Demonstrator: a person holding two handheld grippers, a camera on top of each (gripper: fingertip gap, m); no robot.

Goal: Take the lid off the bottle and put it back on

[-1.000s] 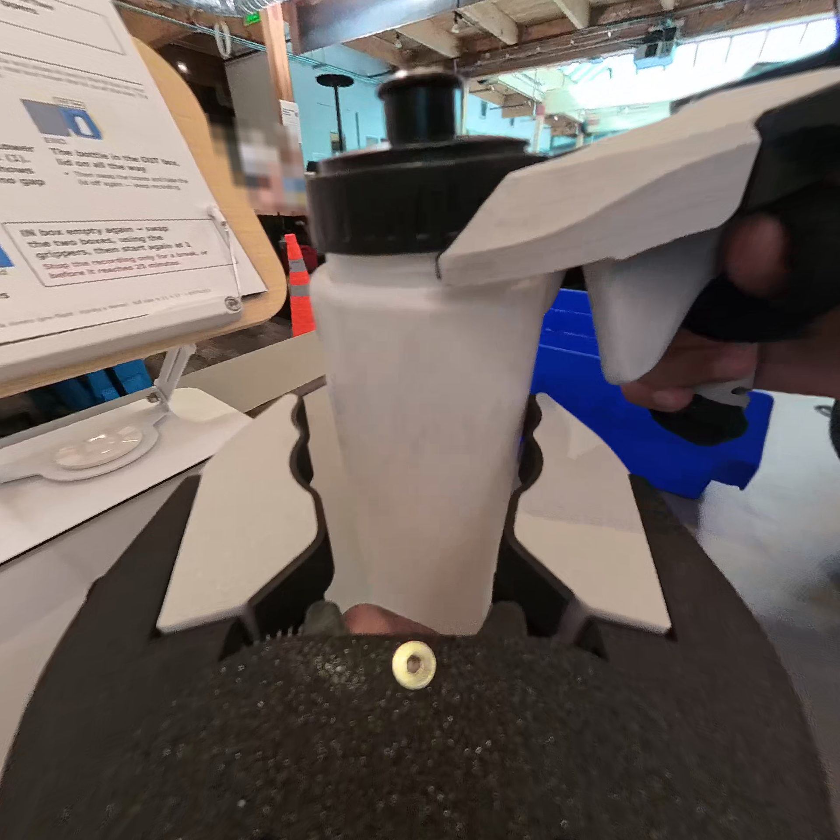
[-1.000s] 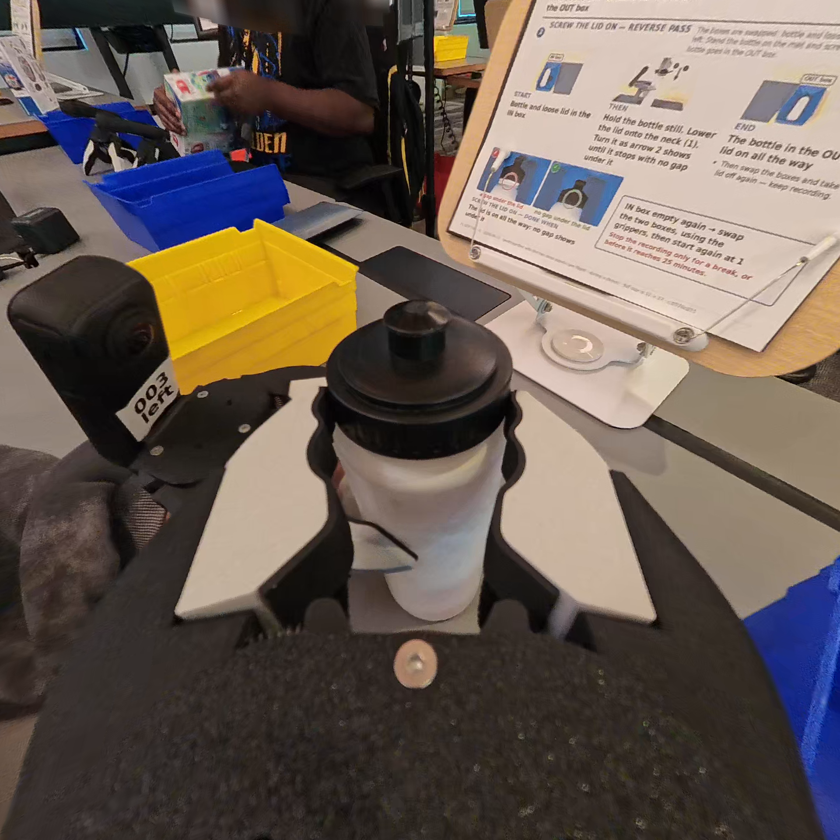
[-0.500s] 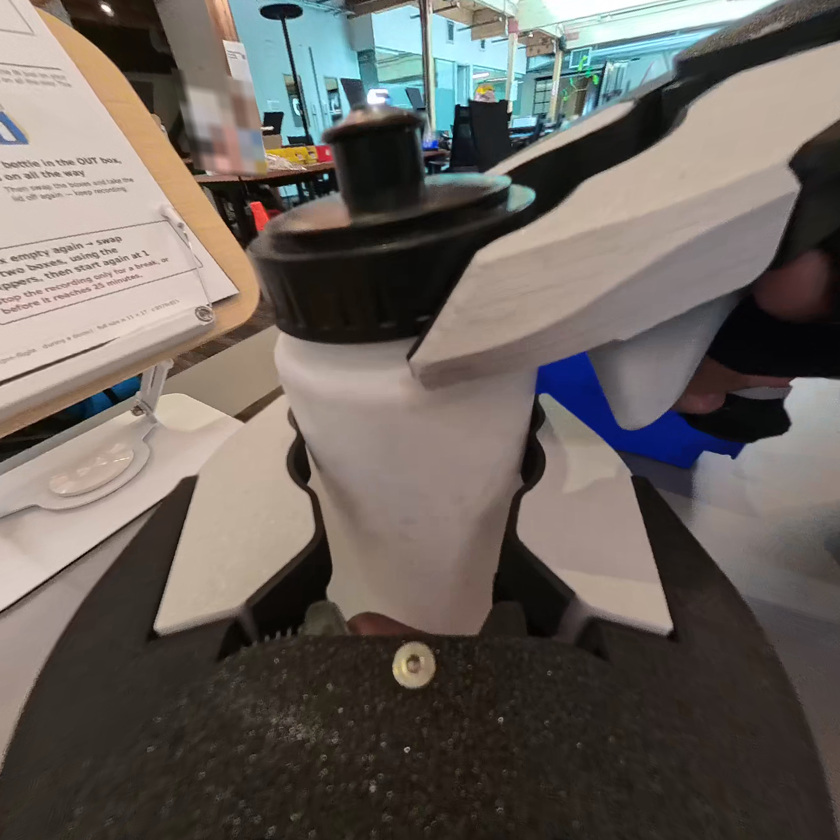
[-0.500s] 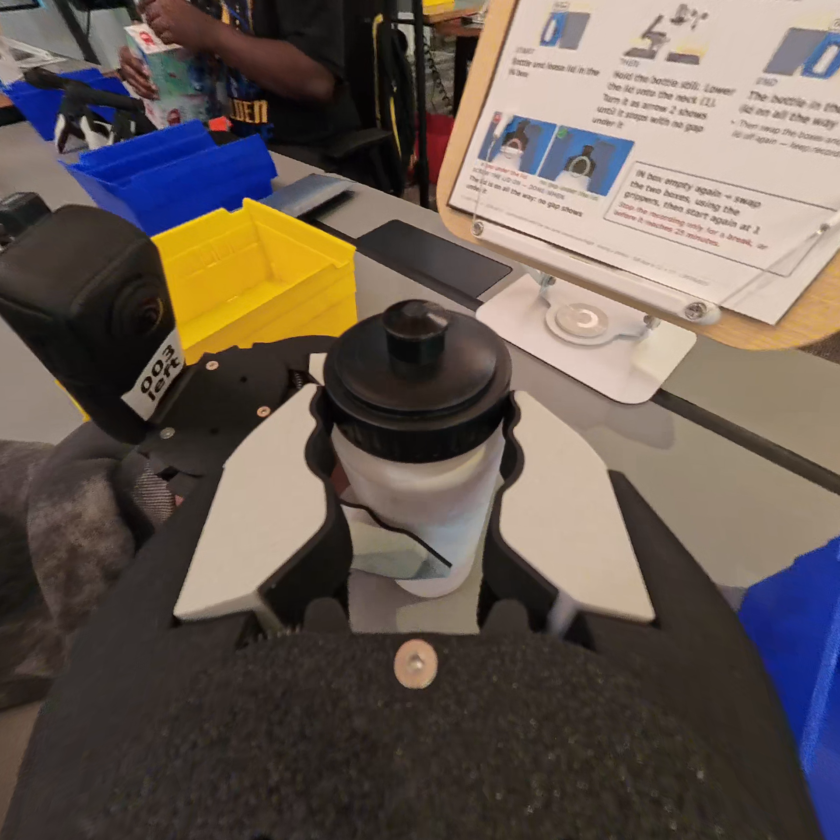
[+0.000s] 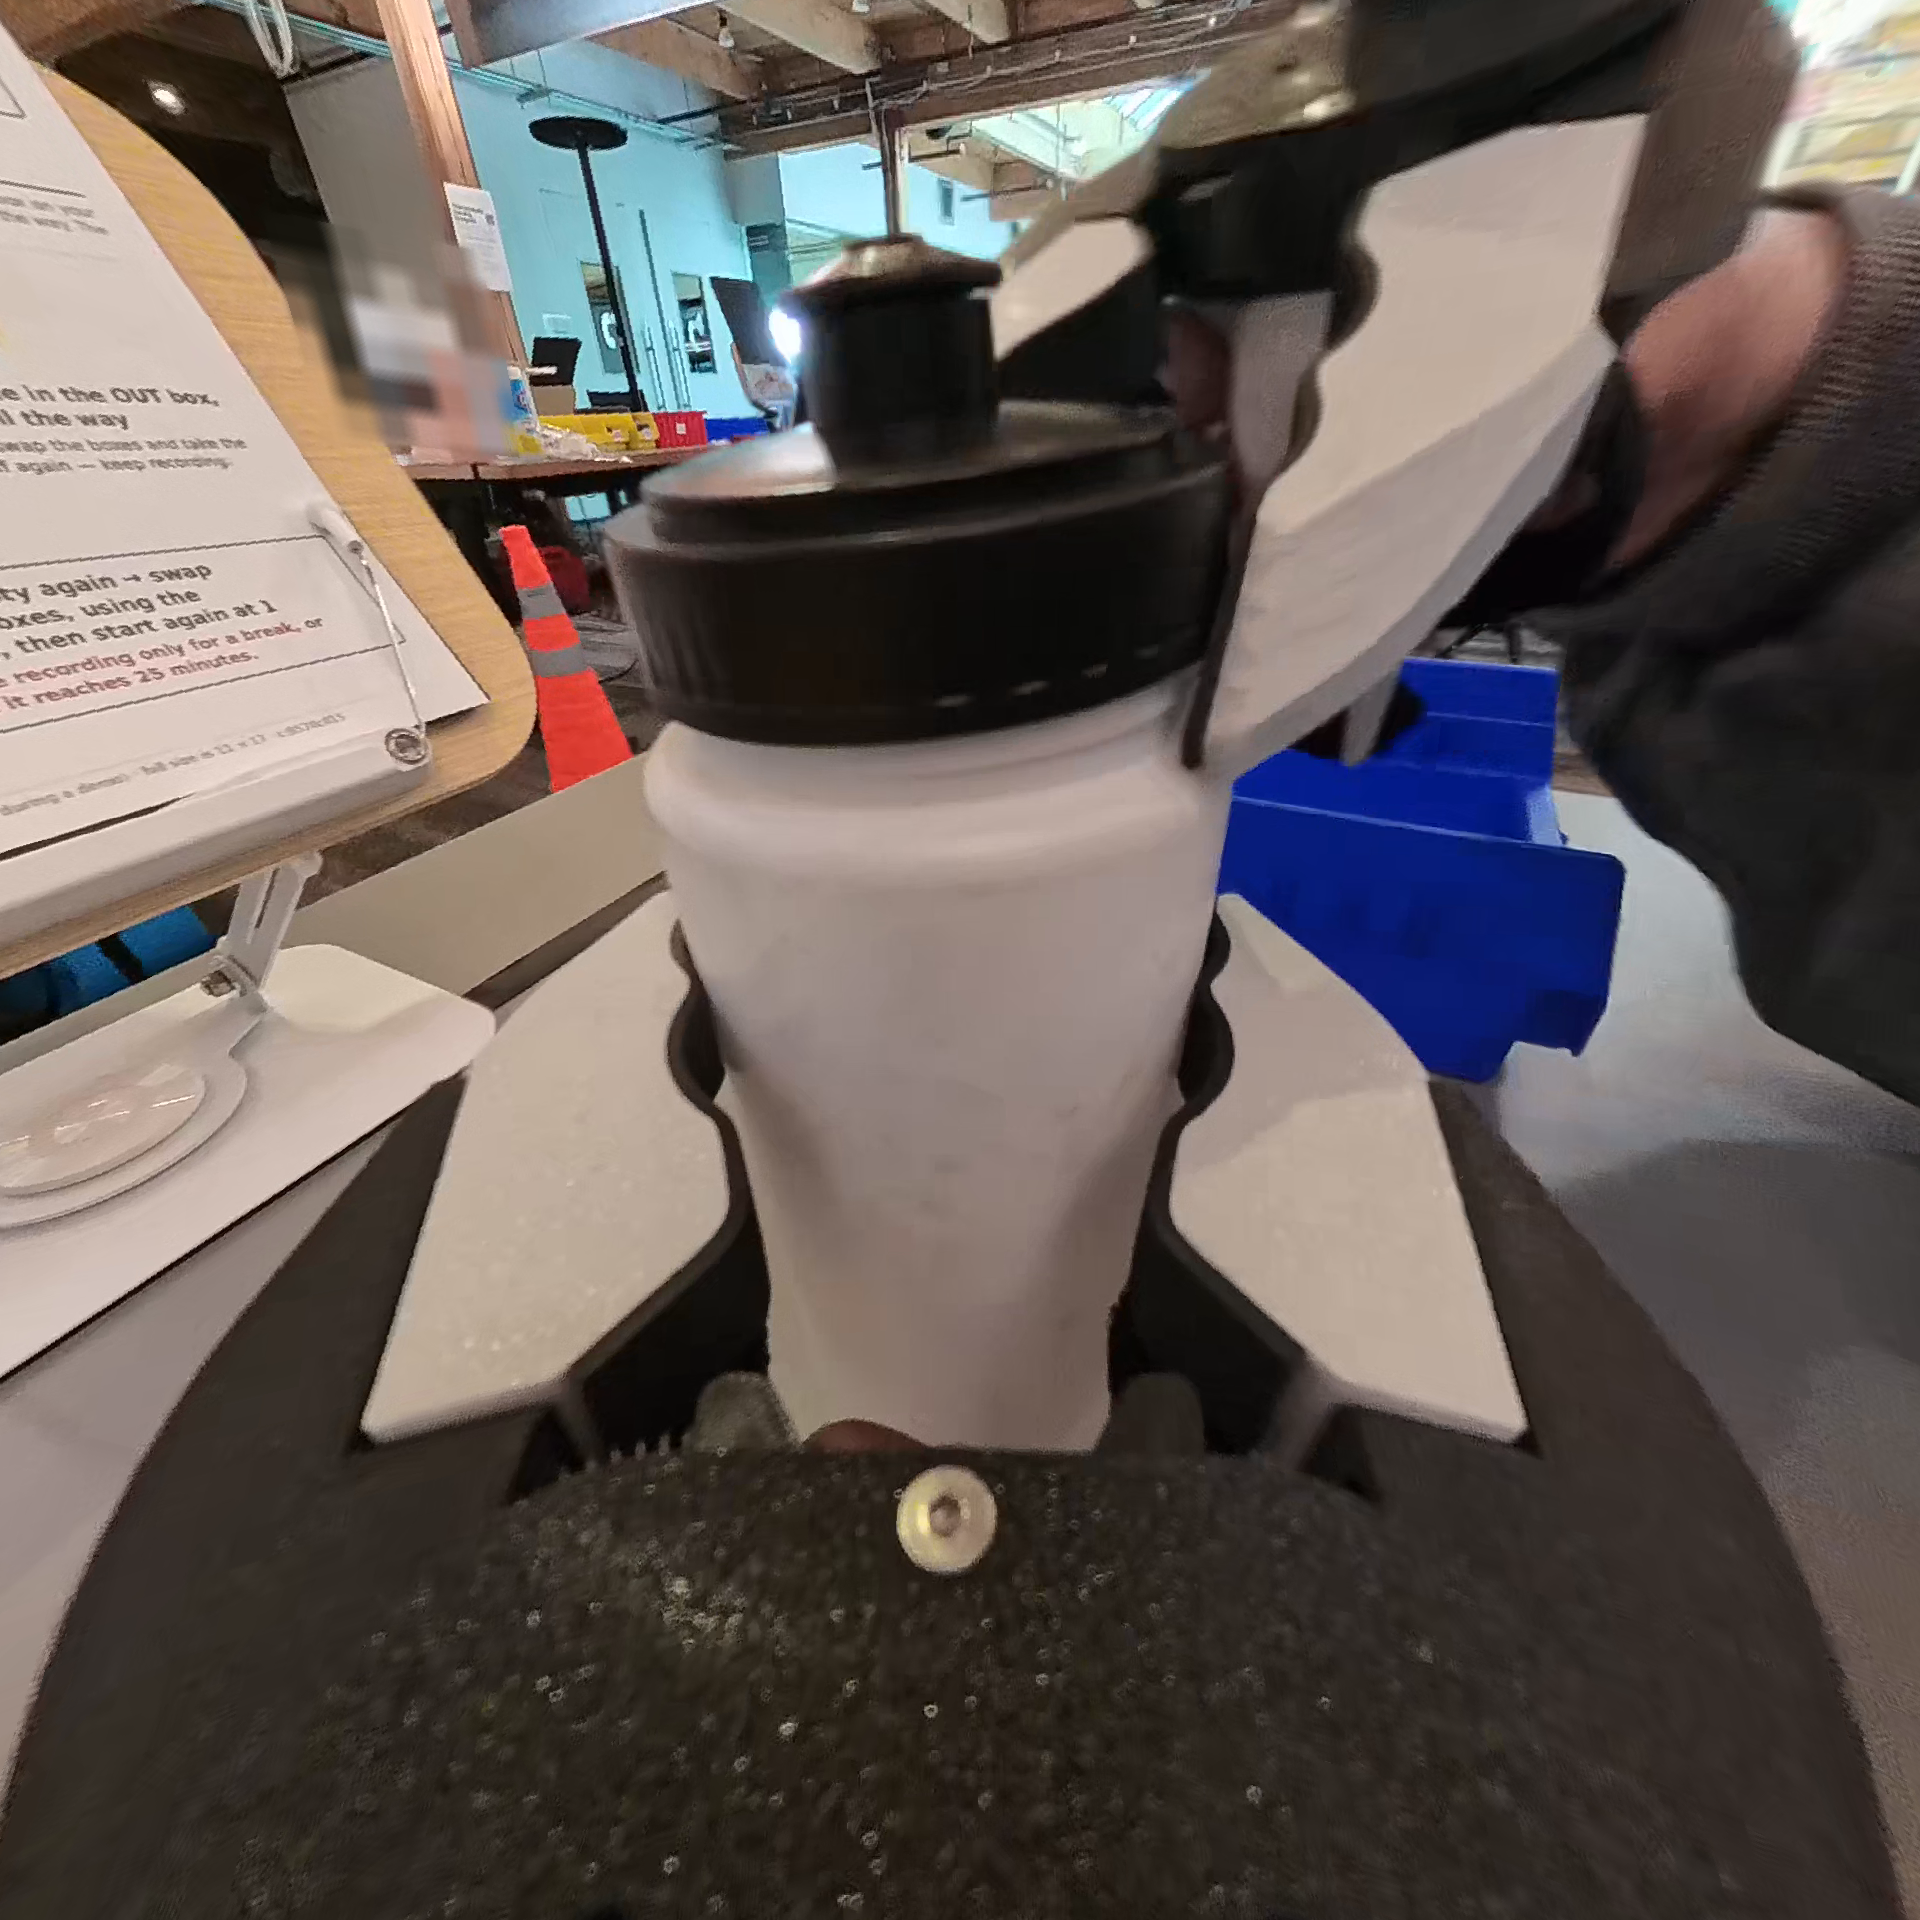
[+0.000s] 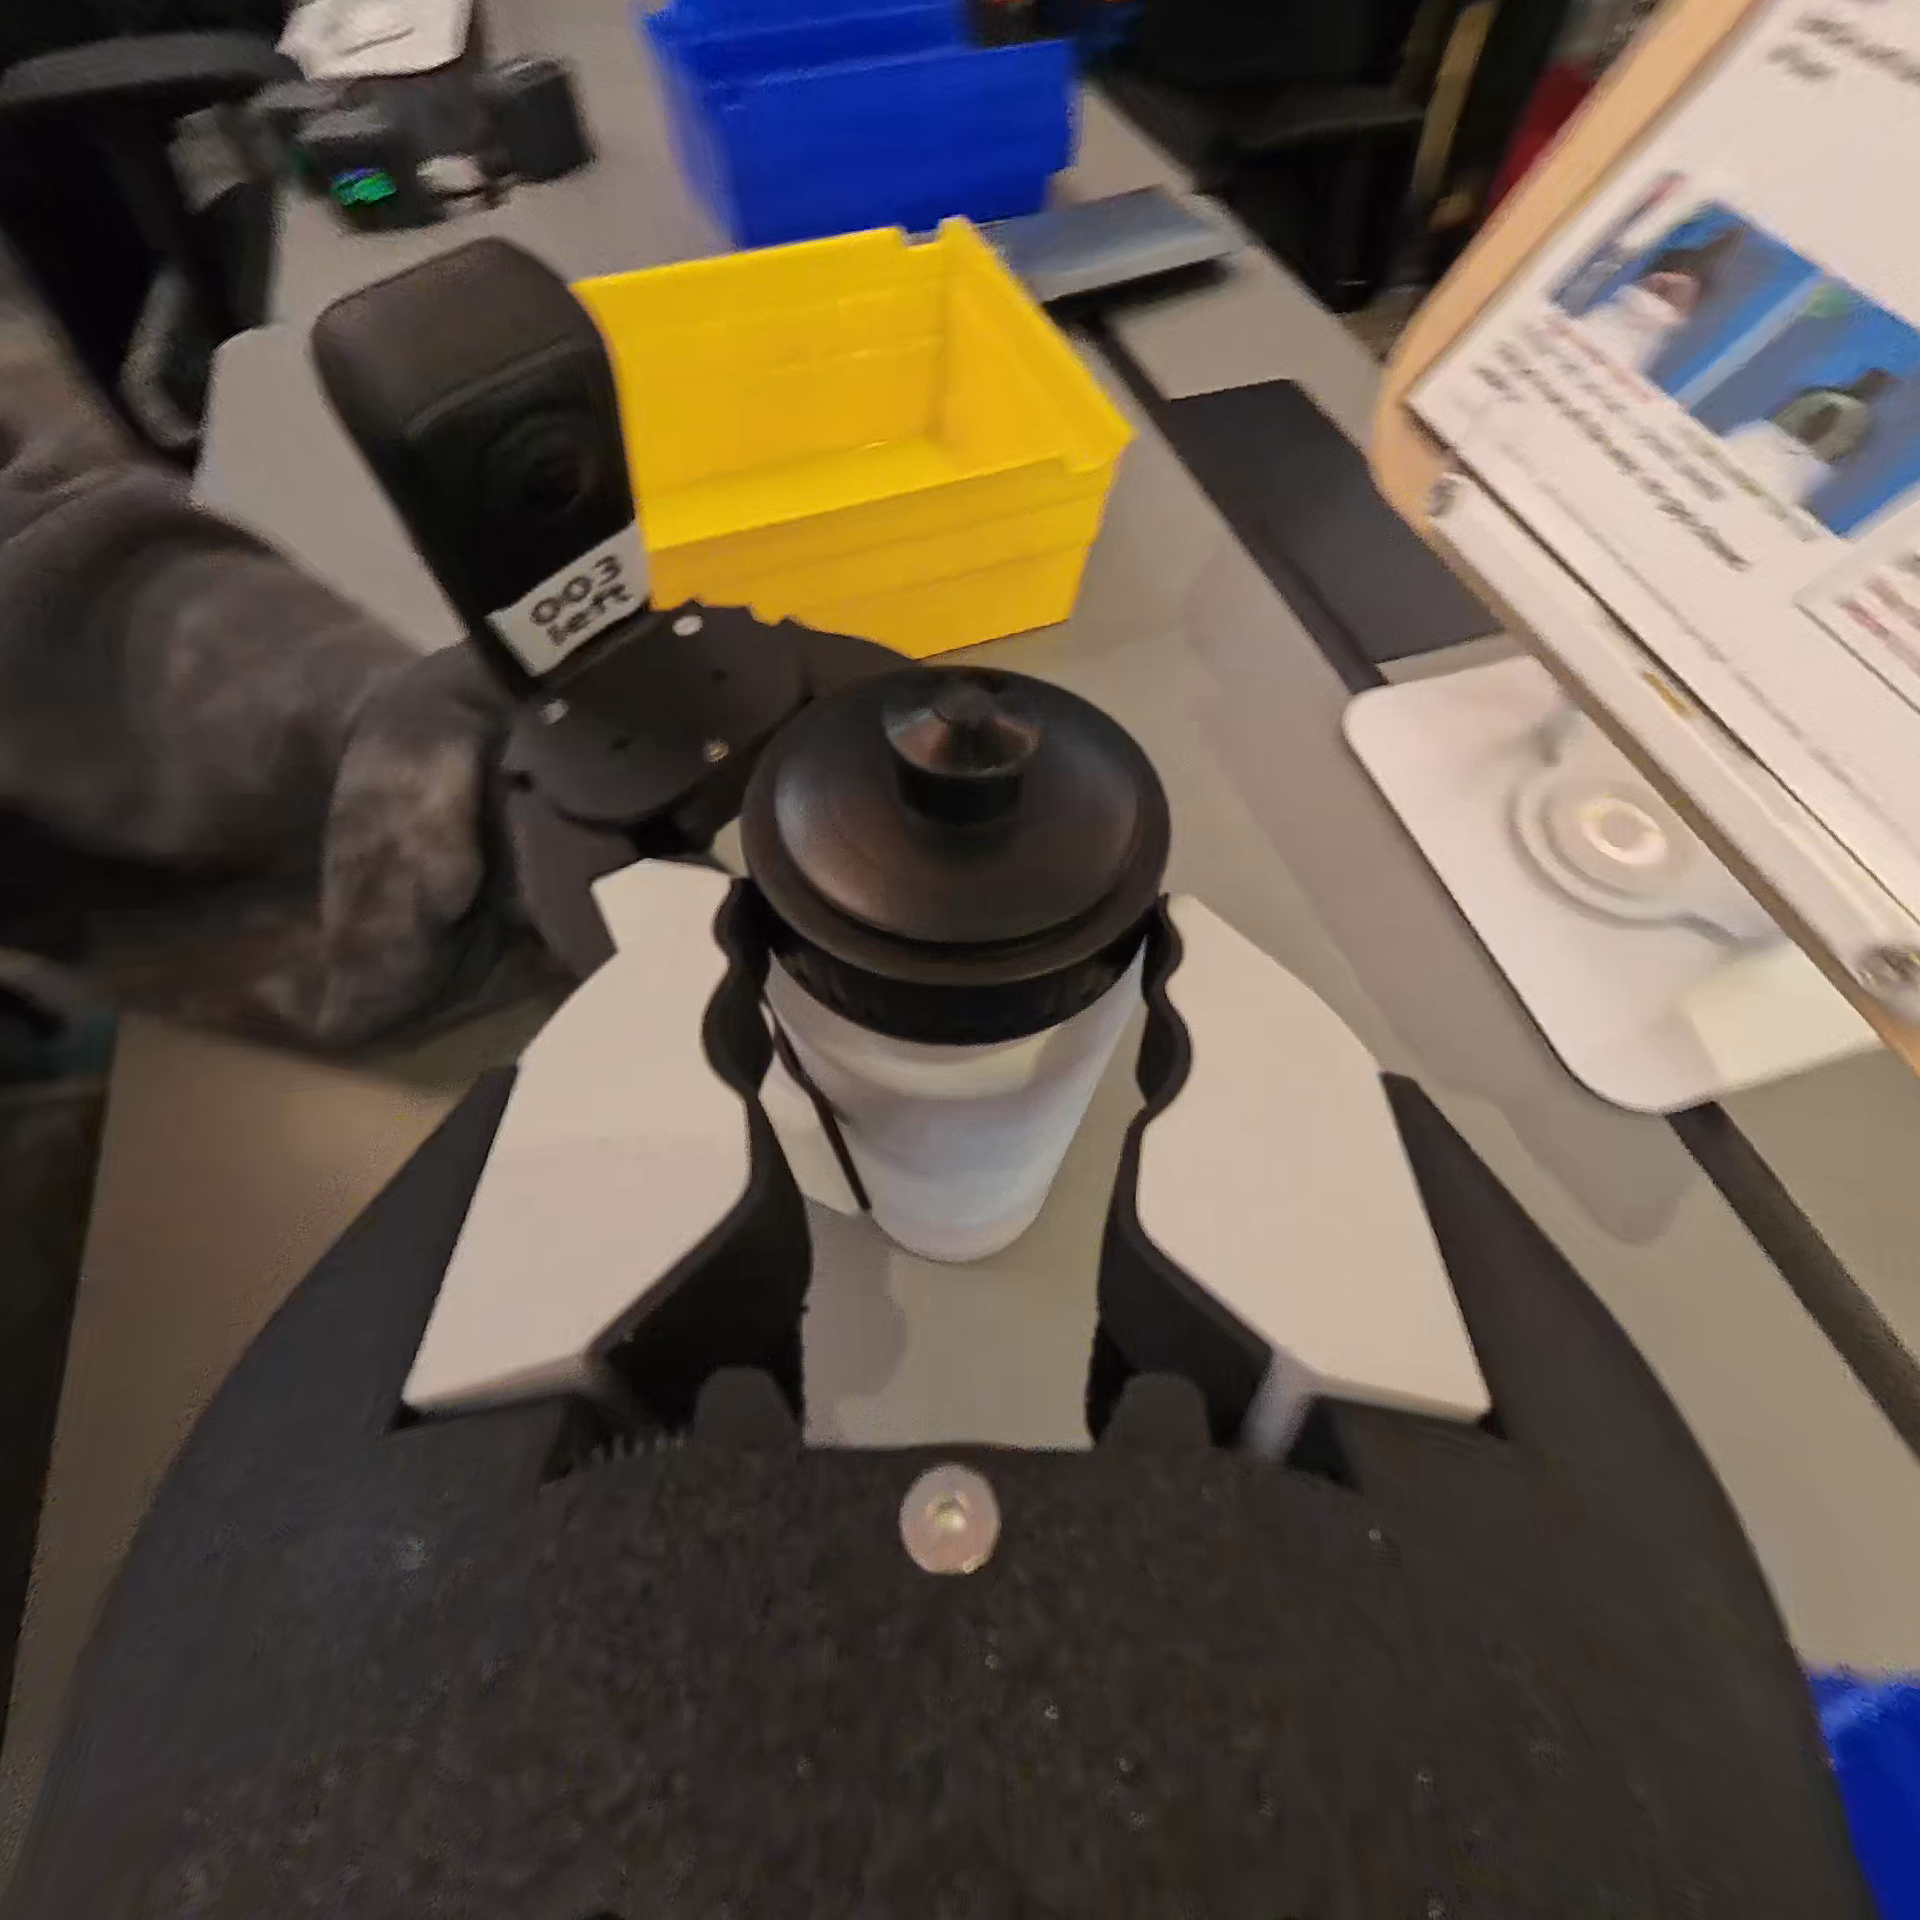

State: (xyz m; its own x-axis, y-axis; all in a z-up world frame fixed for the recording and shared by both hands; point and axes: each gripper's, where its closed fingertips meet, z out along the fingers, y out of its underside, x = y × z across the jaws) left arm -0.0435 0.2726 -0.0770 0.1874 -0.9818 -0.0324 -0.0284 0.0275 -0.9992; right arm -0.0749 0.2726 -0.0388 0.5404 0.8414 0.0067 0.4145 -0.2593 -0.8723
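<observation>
My left gripper [image 5: 940, 1091] clamps the smooth white bottle [image 5: 935, 1039] upright by its body; only the right view shows my right gripper [image 6: 945, 997] closed on the ribbed black lid [image 6: 956, 831], the yellow bin [image 6: 862, 436] behind the bottle, the stand [image 6: 1558, 852] beside it

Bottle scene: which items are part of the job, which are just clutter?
In the job:
white bottle
black lid, on the bottle
left gripper, clamped on the bottle body
right gripper, around the lid

Lying about:
yellow bin
blue bin
instruction board
orange cone
</observation>
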